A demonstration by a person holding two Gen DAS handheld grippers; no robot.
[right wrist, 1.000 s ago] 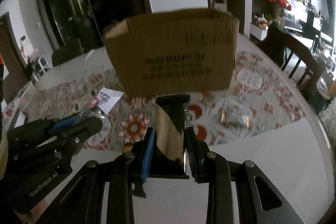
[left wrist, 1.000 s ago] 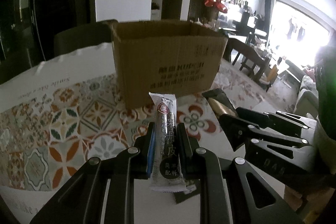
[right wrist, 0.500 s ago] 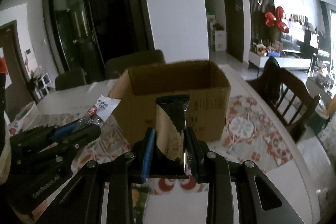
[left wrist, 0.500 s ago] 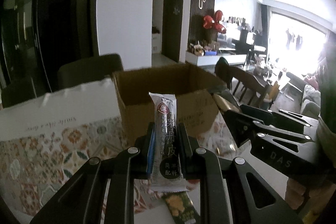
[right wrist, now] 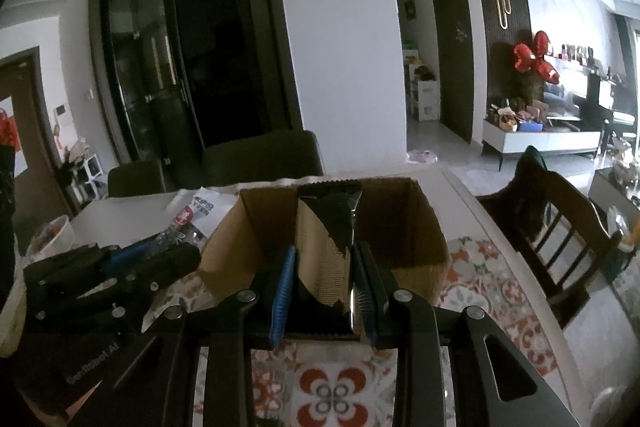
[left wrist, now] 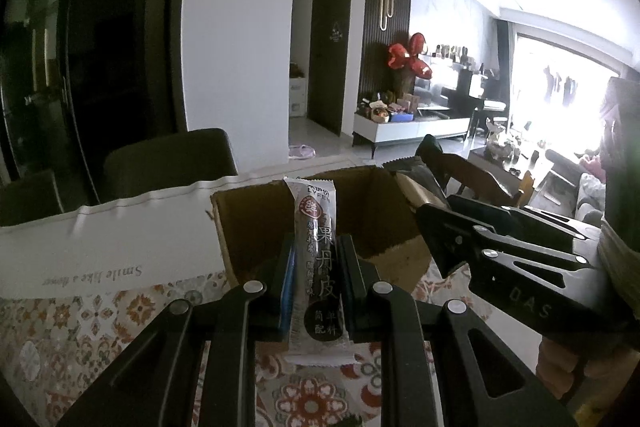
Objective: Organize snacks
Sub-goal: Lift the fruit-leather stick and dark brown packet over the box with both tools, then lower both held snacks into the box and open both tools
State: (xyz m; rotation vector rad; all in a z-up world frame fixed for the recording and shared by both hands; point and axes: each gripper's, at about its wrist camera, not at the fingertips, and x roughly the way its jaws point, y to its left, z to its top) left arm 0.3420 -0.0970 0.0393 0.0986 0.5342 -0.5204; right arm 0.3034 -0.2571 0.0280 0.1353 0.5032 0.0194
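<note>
While carried above the table, both snacks now face an open box top.

Left wrist view
- Change: box front filled the middle a second ago; now the cardboard box (left wrist: 320,223) sits lower, at 6 o'clock of centre, its inside showing. Camera lifted and brought closer.
- Left gripper (left wrist: 316,279): fingers clamped on the white snack stick (left wrist: 318,267), held upright, top end over the near rim.
- Right gripper (left wrist: 500,255): at 3 o'clock, tip carrying the dark foil packet (left wrist: 416,183) toward the right rim of the box.
- Meaning: likely lined up for a drop into the box; nothing released yet.
- Surface: patterned tablecloth (left wrist: 80,327) at 7 o'clock, white border with printed script at 9 o'clock; dark chair backs (left wrist: 168,159) behind.
- Room: white pillar at 12 o'clock, dark door, red balloon (left wrist: 408,55), bright window at 2 o'clock.

Right wrist view
- Change: box wall was level with the lens earlier; now seen from above, opening visible.
- Right gripper (right wrist: 324,287): fingers closed on the foil packet (right wrist: 326,251), upright, tip before the box (right wrist: 424,239) interior.
- Left gripper (right wrist: 120,275): at 9 o'clock, white stick (right wrist: 192,215) poking from its tip just beside the left box wall.
- Meaning: both packets near the box mouth, drop appears next.
- Surface: orange floral cloth (right wrist: 336,399) at 6 o'clock, bare white tabletop at 4 o'clock.
- Room: dark glass doors at 11 o'clock, wooden chair (right wrist: 560,227) at 3 o'clock.
</note>
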